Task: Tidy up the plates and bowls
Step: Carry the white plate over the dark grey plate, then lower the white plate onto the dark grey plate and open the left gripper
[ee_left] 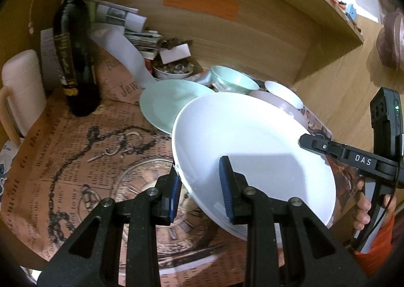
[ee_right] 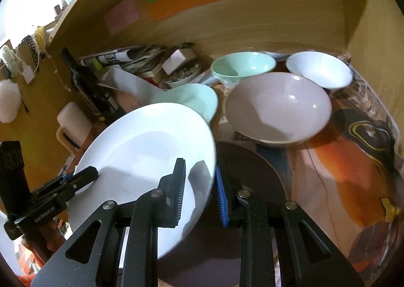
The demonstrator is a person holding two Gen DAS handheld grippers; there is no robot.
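Observation:
A large white plate (ee_left: 252, 140) is held up off the table, tilted, between both grippers. My left gripper (ee_left: 199, 186) is shut on its near left rim. My right gripper (ee_right: 200, 191) is shut on its opposite rim; it shows in the left wrist view (ee_left: 306, 141) touching the plate's right edge. The plate also shows in the right wrist view (ee_right: 141, 158). Behind it lie a mint plate (ee_left: 166, 102), a mint bowl (ee_right: 241, 66), a large pinkish-grey bowl (ee_right: 277, 107) and a white bowl (ee_right: 319, 69). A dark brown plate (ee_right: 252, 168) lies under the white one.
A dark wine bottle (ee_left: 73, 52) and a white mug (ee_left: 21, 87) stand at the left. Papers, a small box (ee_left: 175, 53) and a dish of bits (ee_left: 173, 71) crowd the back. Wooden walls (ee_left: 252, 42) close the back and right. A printed paper mat (ee_left: 75, 155) covers the table.

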